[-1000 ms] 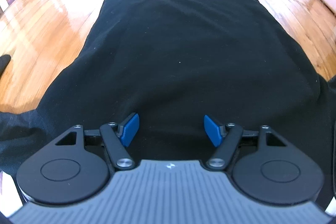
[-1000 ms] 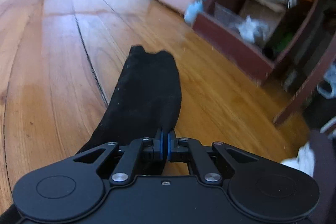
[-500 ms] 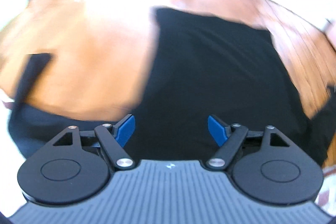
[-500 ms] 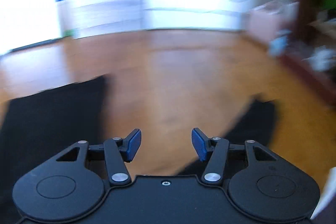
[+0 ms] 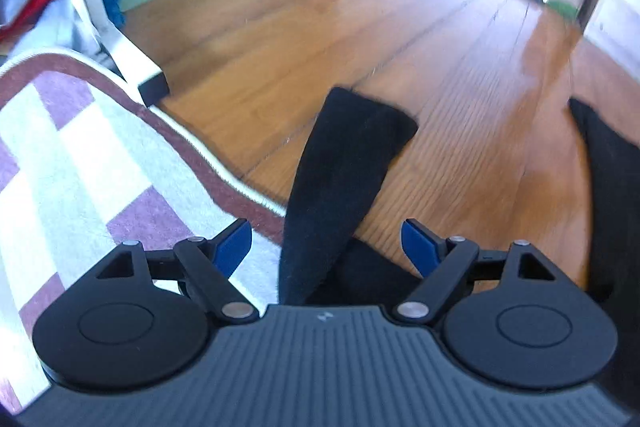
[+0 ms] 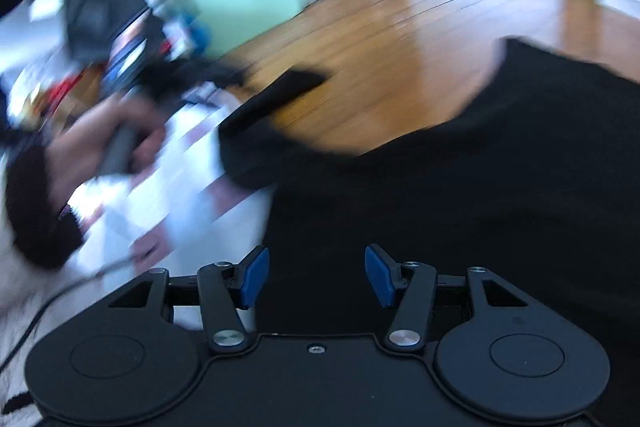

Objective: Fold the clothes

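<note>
A black long-sleeved garment lies flat on the wooden floor. In the left wrist view its left sleeve [image 5: 352,155] runs from below the gripper up to a cuff, and the body [image 5: 612,211] fills the right edge. My left gripper [image 5: 326,247] is open above the sleeve's base, and its pads are clear of the cloth. In the blurred right wrist view, the right gripper [image 6: 316,277] is open over the garment body [image 6: 480,187] with nothing between its pads. The same sleeve [image 6: 288,87] stretches away at the upper left.
A purple-and-white checked rug [image 5: 80,163] with a dark red border covers the left. A white frame leg [image 5: 100,7] stands at its far edge beside piled cloth. In the right wrist view a hand [image 6: 120,143] grips a handle. Bare wood floor [image 5: 400,39] lies beyond the sleeve.
The right gripper opened, let go of the sleeve it was pinching, and swung left over the garment body. The left gripper swung left from the body to the left sleeve and widened a little.
</note>
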`<state>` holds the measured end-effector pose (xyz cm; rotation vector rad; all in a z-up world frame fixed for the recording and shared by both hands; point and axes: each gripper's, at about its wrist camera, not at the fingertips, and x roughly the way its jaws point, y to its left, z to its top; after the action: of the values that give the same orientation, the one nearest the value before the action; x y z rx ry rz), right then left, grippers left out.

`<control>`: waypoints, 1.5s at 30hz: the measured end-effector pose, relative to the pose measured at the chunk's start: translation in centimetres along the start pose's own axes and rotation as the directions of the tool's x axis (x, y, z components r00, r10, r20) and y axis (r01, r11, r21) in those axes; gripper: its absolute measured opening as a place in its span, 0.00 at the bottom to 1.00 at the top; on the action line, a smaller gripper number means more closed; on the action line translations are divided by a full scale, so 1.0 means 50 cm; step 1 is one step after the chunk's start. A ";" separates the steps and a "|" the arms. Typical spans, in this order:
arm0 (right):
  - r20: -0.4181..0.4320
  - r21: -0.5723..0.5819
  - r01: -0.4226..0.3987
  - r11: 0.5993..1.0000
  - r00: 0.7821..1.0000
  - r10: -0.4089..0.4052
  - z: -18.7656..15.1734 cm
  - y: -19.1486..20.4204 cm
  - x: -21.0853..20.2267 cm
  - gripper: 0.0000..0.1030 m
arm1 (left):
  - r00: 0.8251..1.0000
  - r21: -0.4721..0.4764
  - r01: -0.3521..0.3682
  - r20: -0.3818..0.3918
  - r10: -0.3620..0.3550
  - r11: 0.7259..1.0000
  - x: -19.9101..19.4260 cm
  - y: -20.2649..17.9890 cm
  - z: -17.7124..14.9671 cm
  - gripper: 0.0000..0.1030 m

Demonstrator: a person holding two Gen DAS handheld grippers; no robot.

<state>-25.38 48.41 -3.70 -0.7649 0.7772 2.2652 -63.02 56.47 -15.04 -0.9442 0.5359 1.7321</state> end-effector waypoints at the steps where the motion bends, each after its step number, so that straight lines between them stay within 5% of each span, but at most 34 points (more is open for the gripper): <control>1: -0.015 -0.028 -0.007 1.000 1.000 0.007 -0.007 0.025 0.018 0.57 | 1.000 0.008 0.011 -0.024 -0.011 1.000 0.011 -0.002 -0.004 0.80; 6: -0.050 -0.168 0.051 0.984 0.997 -0.060 -0.021 0.113 0.084 0.57 | 0.993 0.048 0.083 -0.088 -0.079 0.995 0.046 -0.024 -0.025 0.79; 8: -0.035 -0.174 0.117 0.978 0.991 -0.125 -0.027 0.125 0.115 0.56 | 0.996 0.185 -0.007 -0.085 0.023 0.983 0.061 -0.062 -0.030 0.67; 9: -0.035 -0.200 0.139 0.970 0.988 -0.149 -0.032 0.125 0.125 0.41 | 0.996 0.228 -0.037 -0.066 0.053 0.973 0.063 -0.077 -0.028 0.50; 10: -0.009 -0.252 0.164 0.954 0.985 -0.172 -0.040 0.133 0.131 0.24 | 0.997 0.216 -0.039 -0.051 0.052 0.976 0.060 -0.080 -0.019 0.08; 12: 0.014 -0.297 0.147 0.944 0.989 -0.149 -0.046 0.136 0.125 0.08 | 1.000 0.082 0.002 -0.002 -0.002 0.997 0.052 -0.052 0.008 0.09; 14: 0.037 -0.283 0.133 0.950 0.991 -0.128 -0.050 0.140 0.110 0.07 | 0.993 -0.096 0.084 0.095 -0.075 0.992 0.040 -0.002 0.027 0.09; 17: 0.037 -0.272 0.080 0.959 0.997 -0.072 -0.053 0.125 0.090 0.06 | 0.963 -0.350 0.180 0.252 -0.093 0.919 0.026 0.087 0.037 0.07; 19: 0.012 -0.270 0.071 0.960 0.997 -0.070 -0.061 0.120 0.098 0.06 | 0.969 -0.474 0.198 0.228 -0.098 0.858 0.051 0.144 0.026 0.09; 21: 0.007 -0.264 0.064 0.962 0.998 -0.065 -0.069 0.116 0.103 0.07 | 0.979 -0.527 0.179 0.180 -0.097 0.831 0.087 0.181 0.014 0.09; 25: -0.008 -0.239 0.031 0.970 0.999 -0.033 -0.061 0.106 0.099 0.07 | 0.978 -0.523 0.194 0.168 -0.123 0.830 0.114 0.213 -0.005 0.17; 27: -0.012 -0.228 0.013 0.973 1.000 -0.016 -0.062 0.100 0.100 0.08 | 0.978 -0.538 0.168 0.199 -0.070 0.826 0.102 0.216 -0.002 0.35; 28: -0.013 -0.223 0.005 0.975 1.000 -0.008 -0.063 0.097 0.102 0.08 | 0.973 -0.552 0.167 0.228 -0.045 0.817 0.096 0.220 -0.002 0.46; 31: -0.016 -0.197 -0.015 0.980 1.000 0.012 -0.063 0.092 0.111 0.10 | 0.959 -0.585 0.240 0.267 -0.095 0.774 0.090 0.225 -0.002 0.50; 33: -0.018 -0.193 -0.018 0.981 1.000 0.015 -0.062 0.094 0.116 0.11 | 0.954 -0.560 0.285 0.248 -0.170 0.778 0.099 0.212 0.005 0.50; 38: -0.037 -0.133 -0.065 0.989 0.997 0.060 -0.053 0.089 0.117 0.17 | 0.959 -0.465 0.280 0.172 -0.225 0.840 0.125 0.154 0.013 0.63; 40: -0.044 -0.050 -0.130 0.990 0.991 0.128 -0.047 0.076 0.115 0.19 | 0.955 -0.427 0.293 0.162 -0.247 0.855 0.134 0.138 0.007 0.55; 41: -0.051 -0.033 -0.146 0.989 0.988 0.144 -0.048 0.073 0.118 0.20 | 0.957 -0.408 0.288 0.154 -0.245 0.867 0.135 0.125 0.010 0.41; 42: -0.065 -0.038 -0.138 0.990 0.989 0.135 -0.051 0.074 0.124 0.19 | 0.959 -0.388 0.283 0.146 -0.245 0.877 0.135 0.113 0.013 0.09; 45: -0.053 -0.033 -0.136 0.990 0.990 0.134 -0.056 0.073 0.125 0.18 | 0.950 -0.376 0.310 0.153 -0.272 0.873 0.118 0.081 0.033 0.05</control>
<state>-31.07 46.43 -8.57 -0.8119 0.8357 2.3948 -68.18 59.67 -19.16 -1.1520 -0.0337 1.6238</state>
